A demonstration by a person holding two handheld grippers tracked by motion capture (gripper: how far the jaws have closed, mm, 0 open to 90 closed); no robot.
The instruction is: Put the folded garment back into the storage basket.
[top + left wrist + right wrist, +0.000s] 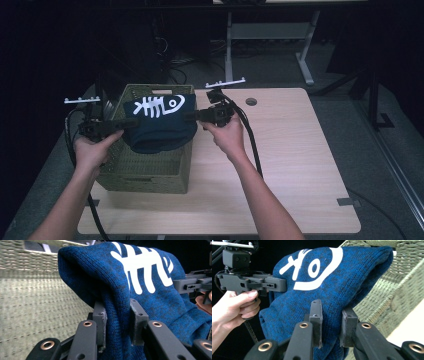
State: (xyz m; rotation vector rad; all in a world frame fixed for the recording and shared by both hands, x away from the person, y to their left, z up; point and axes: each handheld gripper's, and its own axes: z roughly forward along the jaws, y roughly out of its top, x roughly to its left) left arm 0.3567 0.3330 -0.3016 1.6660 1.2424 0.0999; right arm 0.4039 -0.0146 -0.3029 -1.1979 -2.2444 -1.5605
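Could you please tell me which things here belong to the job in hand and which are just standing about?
In the job:
blue knitted garment
woven basket
left gripper, shut on the garment
right gripper, shut on the garment

Standing about:
table
desk frame behind

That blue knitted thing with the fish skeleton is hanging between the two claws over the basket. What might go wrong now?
Each gripper, left and right, pinches just a fold at one edge of the blue garment. If one fold slipped, the cloth would probably swing down from the other side. It hangs above the woven basket, partly over its near rim, so it could drape over the edge instead of landing inside.
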